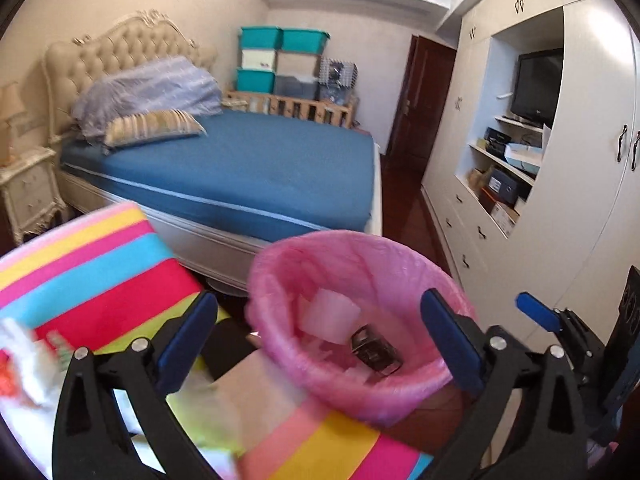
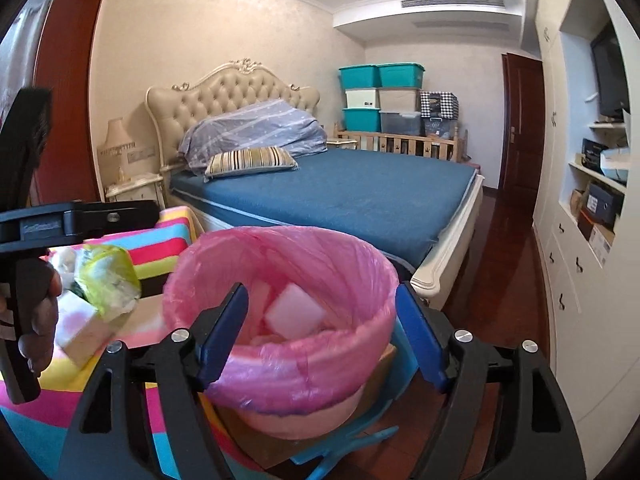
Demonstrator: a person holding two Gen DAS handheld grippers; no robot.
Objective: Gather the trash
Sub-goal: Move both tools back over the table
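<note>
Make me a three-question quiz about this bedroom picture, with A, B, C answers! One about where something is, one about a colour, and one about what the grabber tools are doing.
1. Where is the white block?
A. On the bed
B. Inside the bin
C. On the wardrobe shelf

2. What colour is the bag lining the bin?
A. Pink
B. Black
C. Green

3. How are the left tool and right tool?
A. Both open, holding nothing
B. Both shut on a bottle
C. One is holding a pillow

Answers:
1. B, the block lies down in the lined bin, beside a dark shiny packet.
2. A, the thin plastic folded over the rim is pink in both views.
3. A, each tool's blue pads stand wide apart on either side of the bin with nothing gripped between them.
</note>
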